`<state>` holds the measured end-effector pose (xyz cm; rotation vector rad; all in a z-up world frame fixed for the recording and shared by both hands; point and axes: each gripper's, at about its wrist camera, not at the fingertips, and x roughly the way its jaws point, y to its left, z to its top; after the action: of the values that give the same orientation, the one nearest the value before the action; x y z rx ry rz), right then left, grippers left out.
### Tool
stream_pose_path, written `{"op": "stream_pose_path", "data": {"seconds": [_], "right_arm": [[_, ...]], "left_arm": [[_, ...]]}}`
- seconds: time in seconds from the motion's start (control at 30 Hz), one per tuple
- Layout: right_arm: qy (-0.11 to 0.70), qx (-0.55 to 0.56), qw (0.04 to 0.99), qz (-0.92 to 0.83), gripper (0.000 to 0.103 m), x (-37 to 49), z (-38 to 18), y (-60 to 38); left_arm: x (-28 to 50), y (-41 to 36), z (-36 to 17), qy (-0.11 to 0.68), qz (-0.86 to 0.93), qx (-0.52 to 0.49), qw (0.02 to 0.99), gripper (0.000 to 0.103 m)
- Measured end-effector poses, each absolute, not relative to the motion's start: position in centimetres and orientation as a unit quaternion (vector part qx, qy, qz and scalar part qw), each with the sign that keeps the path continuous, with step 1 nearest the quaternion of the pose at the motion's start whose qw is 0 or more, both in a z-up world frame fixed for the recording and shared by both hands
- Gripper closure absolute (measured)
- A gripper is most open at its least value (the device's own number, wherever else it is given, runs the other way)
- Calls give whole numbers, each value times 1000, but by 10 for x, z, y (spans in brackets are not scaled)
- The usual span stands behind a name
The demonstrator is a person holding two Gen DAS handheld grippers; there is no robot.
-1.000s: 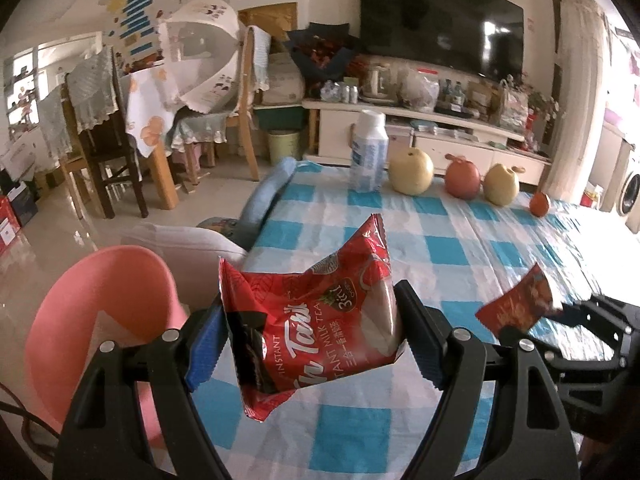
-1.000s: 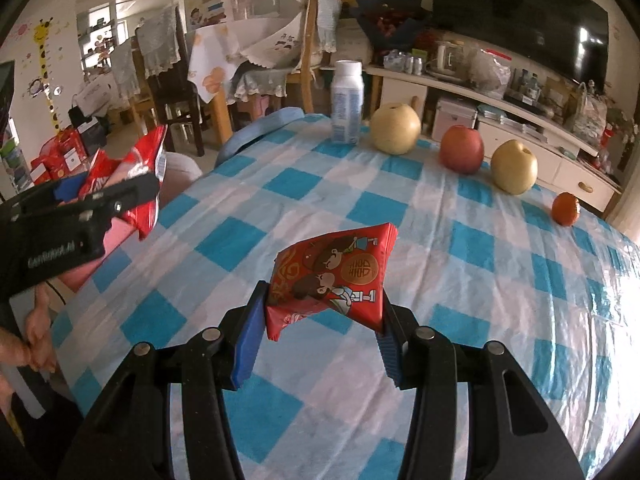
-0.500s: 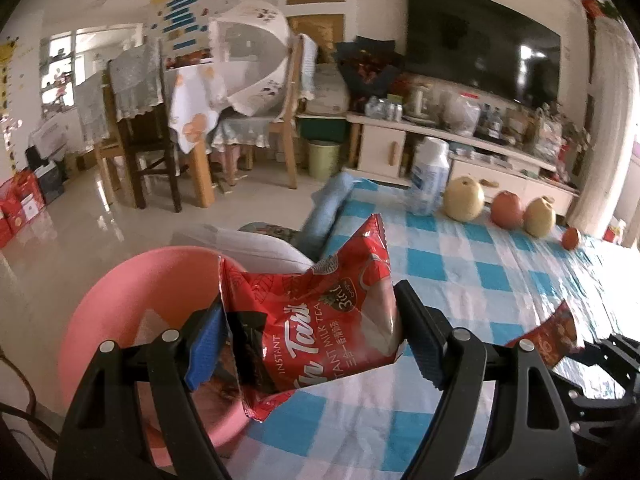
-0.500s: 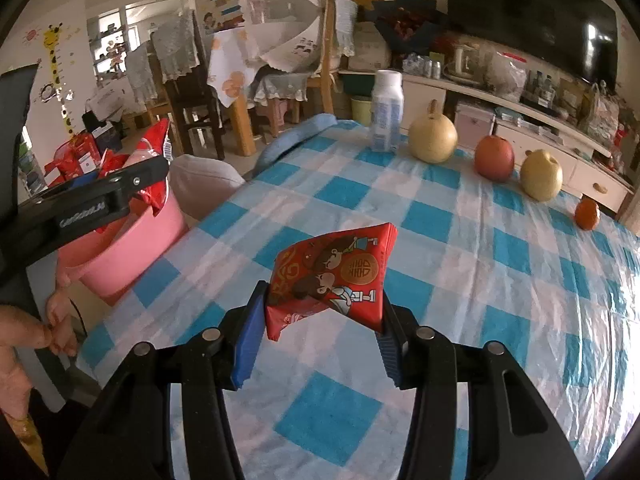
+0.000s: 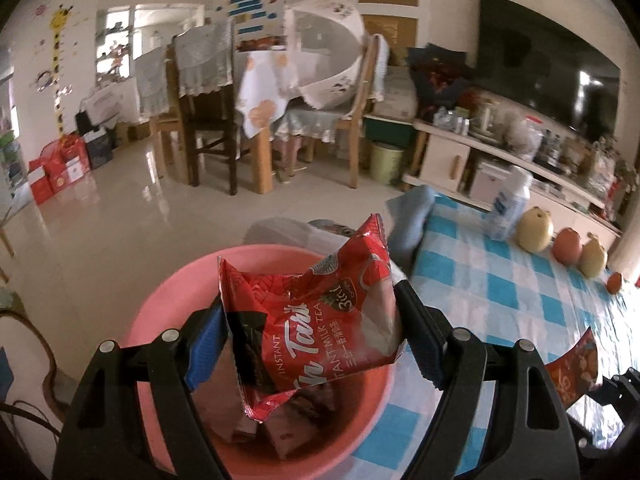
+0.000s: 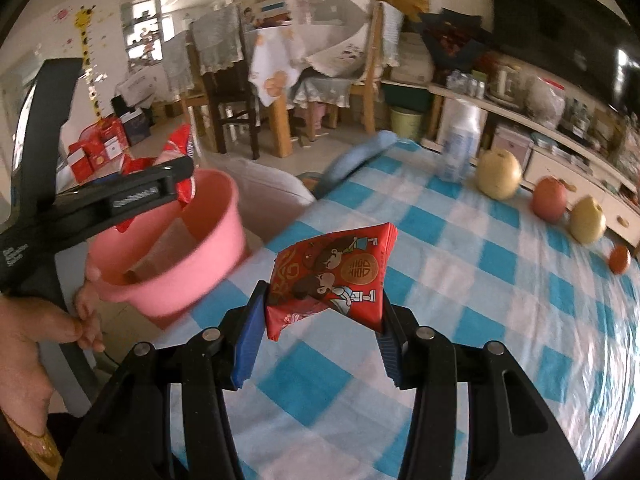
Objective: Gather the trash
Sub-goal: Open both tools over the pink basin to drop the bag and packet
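Already over the round pink plastic basin (image 5: pixel 160 312), the crumpled red foil milk-tea packet (image 5: pixel 316 316) is pinched by its side edges in the left gripper (image 5: pixel 312 344). It looks light, limp and slippery. Beside the basin, over the blue-checked tablecloth (image 6: pixel 480 300), the right gripper (image 6: pixel 320 344) pinches a flat red cartoon-printed wrapper (image 6: pixel 336 276) the same way.
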<state>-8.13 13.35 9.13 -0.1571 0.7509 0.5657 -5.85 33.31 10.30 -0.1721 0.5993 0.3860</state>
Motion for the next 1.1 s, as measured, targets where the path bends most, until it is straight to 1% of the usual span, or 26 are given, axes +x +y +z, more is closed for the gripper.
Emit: {"op": "stream_pose_path", "data": {"seconds": [0.27,0.57,0.7,0.73,0.77,0.8,0.87,0.93,0.97,1.07,1.1], "right_arm": [[350,-106,877,310,52,-76,99,195],[345,-157,860,342,52,-74,90,252],[349,-165,850,359,47,-71,81,267],[350,-169,848,361,47,-71,78,269],[350,-177,846,361,42,-72,75,273],[349,-183,847,357,32,-73,72,275],[345,-193,851,346,19,-74,68,275],[344,-194,855,336,18,-74,65,271],[345,-193,857,331,14,-73,65,267],[352,-177,863,315,13,-70,66,252],[355,-169,866,309,13,-68,66,246]], "left_arm": [[-64,380,96,310,230,-111,916,24],[-67,414,87,321,255,-147,900,24],[-68,416,87,318,266,-146,898,23],[-67,416,88,317,270,-144,898,22],[-67,417,87,318,277,-142,896,17],[-67,417,87,319,282,-140,894,15],[-66,418,85,325,285,-139,891,15],[-64,417,84,332,285,-136,889,14],[-63,416,84,334,285,-134,889,14],[-61,411,86,332,281,-127,891,14],[-60,407,87,332,278,-124,893,12]]}}
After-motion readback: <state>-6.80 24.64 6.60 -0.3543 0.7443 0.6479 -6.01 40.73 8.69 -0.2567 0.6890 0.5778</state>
